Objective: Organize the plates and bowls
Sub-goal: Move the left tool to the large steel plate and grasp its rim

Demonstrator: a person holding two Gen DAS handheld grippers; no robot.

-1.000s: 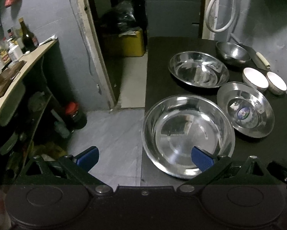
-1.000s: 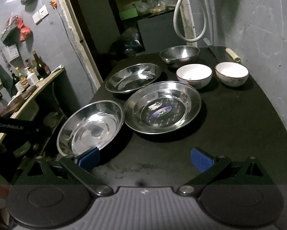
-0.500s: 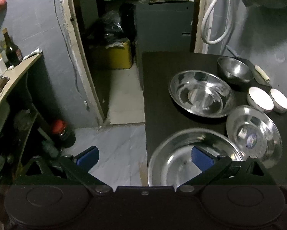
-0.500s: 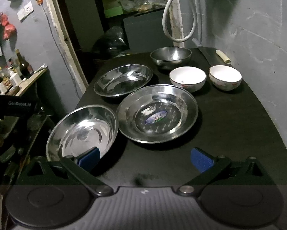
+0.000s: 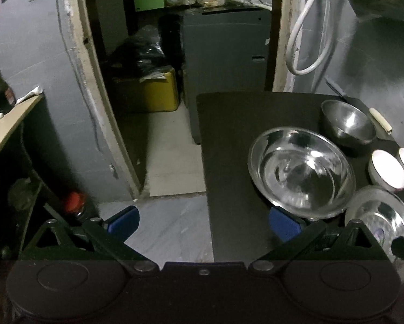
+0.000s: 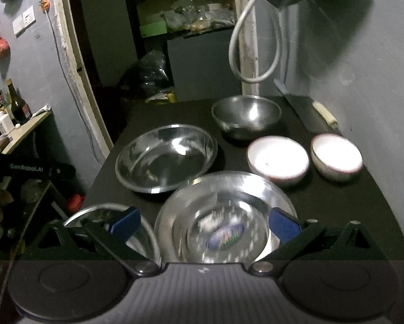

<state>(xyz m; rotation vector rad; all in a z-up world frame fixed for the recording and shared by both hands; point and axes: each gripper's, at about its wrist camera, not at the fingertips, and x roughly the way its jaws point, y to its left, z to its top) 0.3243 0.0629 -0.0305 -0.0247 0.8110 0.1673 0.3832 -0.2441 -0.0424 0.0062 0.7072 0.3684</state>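
Observation:
Steel dishes and two white bowls lie on a black table [image 6: 350, 216]. In the right wrist view my right gripper [image 6: 204, 222] hangs open over a steel plate with a label [image 6: 223, 216]. A second steel plate [image 6: 165, 156] lies behind it and a third [image 6: 94, 213] peeks out at lower left. A deep steel bowl [image 6: 246, 114] and white bowls [image 6: 277, 159] [image 6: 336, 156] stand at the back. My left gripper [image 5: 203, 222] is open over the table's left edge, with the steel plate [image 5: 302, 171] ahead to the right.
A doorway with a yellow box [image 5: 150, 94] opens beyond the table. A white hose [image 6: 253, 51] hangs on the wall. At the left stands a wooden shelf [image 6: 26, 127] with bottles. A knife [image 6: 323, 113] lies by the right wall. The other gripper [image 6: 26, 168] shows at left.
Both grippers have moved forward over the table. The nearest steel plate has dropped out of the left wrist view. In the right wrist view the labelled plate now sits between the fingers.

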